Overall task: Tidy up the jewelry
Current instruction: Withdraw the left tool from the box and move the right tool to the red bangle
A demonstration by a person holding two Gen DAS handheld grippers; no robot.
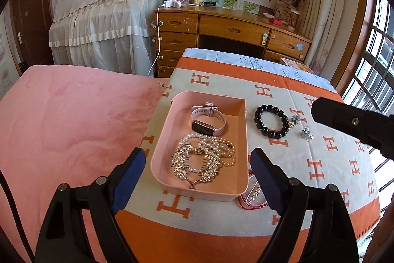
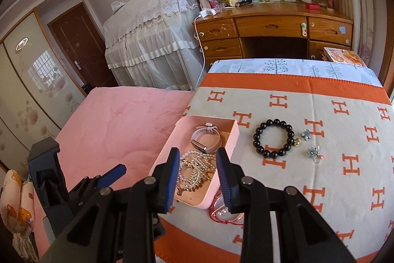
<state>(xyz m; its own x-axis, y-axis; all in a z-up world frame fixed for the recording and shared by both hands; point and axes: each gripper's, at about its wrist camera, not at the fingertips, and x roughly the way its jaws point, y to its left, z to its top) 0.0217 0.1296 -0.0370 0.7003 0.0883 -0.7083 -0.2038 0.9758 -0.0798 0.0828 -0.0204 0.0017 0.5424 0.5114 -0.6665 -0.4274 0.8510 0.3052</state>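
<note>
Two hand-held grippers spread, empty, w/ pink tray [image 1: 242, 120] btwn left [image 1: 198, 175] pads, bead bracelet [image 1: 270, 121] beside

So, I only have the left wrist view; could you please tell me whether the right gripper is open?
Observer: Yes, the right gripper is open and empty, pointing at the pink rectangular tray.
Operator: Thanks. Does the upper blue flower ornament touch the black bead bracelet?
Observer: No, the blue flower ornament lies apart from the black bead bracelet; a small gold charm on the bracelet sits between them.
</note>
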